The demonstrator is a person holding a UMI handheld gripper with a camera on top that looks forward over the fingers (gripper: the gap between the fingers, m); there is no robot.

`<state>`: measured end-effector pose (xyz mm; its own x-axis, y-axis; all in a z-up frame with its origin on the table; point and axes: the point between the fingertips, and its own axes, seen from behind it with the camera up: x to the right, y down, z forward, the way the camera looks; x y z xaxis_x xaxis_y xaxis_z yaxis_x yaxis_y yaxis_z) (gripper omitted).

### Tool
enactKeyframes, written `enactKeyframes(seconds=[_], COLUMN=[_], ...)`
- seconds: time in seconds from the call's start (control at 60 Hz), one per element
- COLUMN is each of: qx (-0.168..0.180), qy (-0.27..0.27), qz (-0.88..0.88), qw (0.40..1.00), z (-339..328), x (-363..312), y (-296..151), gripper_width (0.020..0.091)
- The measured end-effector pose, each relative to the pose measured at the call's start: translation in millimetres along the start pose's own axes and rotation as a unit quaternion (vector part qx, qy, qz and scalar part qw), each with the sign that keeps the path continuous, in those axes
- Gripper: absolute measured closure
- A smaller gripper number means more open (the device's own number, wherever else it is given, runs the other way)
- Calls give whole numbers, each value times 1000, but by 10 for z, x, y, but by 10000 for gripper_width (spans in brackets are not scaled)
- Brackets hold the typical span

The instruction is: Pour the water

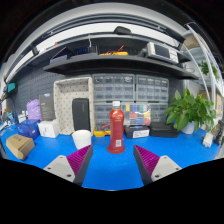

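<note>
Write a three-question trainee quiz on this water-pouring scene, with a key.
1. True or false: the gripper is shut on the red plastic bottle with a white cap.
2. Which stands beside the bottle on the blue table: A) white cup, B) kettle, C) pan?
3. Fill in: a leafy green ___ stands beyond the fingers.

Key: 1 false, the bottle stands ahead of open fingers; 2 A; 3 plant.

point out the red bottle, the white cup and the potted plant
red bottle [117, 132], gripper view, on its red body, beyond the open fingers
white cup [81, 139], gripper view, on its side wall
potted plant [189, 108], gripper view, on its green leaves
</note>
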<state>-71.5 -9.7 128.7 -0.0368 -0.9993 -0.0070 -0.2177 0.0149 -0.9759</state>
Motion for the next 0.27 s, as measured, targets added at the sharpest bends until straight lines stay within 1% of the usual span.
enactKeyframes(seconds=[0.15,0.267], qx=[10,9], qy=[2,-2], qz=[3,7], qw=[1000,1000], z=[-123,-148], x=[39,23], y=[-68,-76], gripper_width=[280,277])
